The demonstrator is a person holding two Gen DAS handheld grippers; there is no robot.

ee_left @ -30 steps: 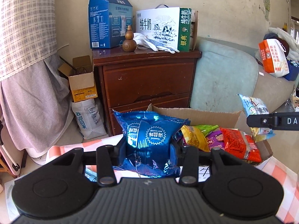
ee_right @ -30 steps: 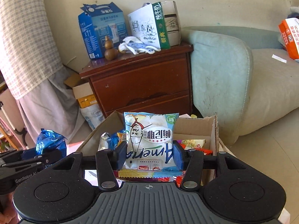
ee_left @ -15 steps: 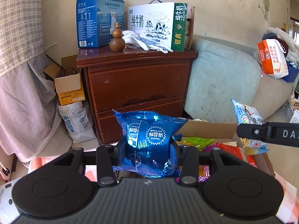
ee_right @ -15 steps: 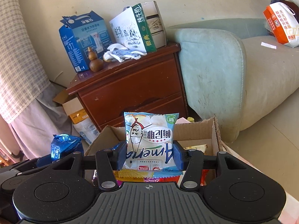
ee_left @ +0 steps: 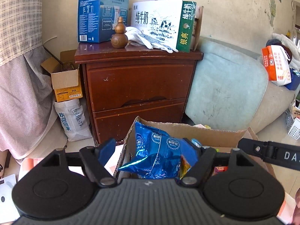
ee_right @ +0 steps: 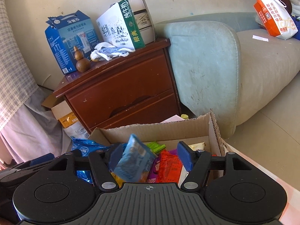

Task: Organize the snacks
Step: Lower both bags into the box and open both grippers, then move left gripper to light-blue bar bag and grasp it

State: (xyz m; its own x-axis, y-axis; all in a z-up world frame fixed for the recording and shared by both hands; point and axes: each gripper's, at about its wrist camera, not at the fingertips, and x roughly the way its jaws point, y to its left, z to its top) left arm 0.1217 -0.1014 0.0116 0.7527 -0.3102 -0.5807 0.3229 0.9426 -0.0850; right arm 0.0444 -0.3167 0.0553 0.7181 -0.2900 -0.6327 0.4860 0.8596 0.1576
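Observation:
An open cardboard box (ee_left: 187, 129) holds several snack packets, among them a red one (ee_right: 168, 166) and a green one (ee_right: 155, 146). My left gripper (ee_left: 148, 148) hangs over the box's left wall with its jaws opening. A blue foil packet (ee_left: 159, 151) sits tilted between them, well clear of the left pad, and it also shows as the blue foil packet (ee_right: 84, 146) in the right wrist view. My right gripper (ee_right: 149, 155) is over the box (ee_right: 150, 133), jaws opening. A pale blue packet (ee_right: 133, 161) tips sideways between them, close to the left pad.
Behind the box stands a dark wooden nightstand (ee_left: 138, 86) carrying a blue carton (ee_left: 103, 13), a milk carton (ee_left: 163, 20) and a wooden gourd (ee_left: 119, 35). A pale green sofa (ee_right: 206, 71) is to the right with an orange-and-white bag (ee_right: 273, 16) on it. A small cardboard box (ee_left: 65, 80) sits at left.
Both grippers went from shut on their packets to open. The blue foil packet and the white-and-blue packet have tipped over and dropped toward the box. Both hands moved closer over the box.

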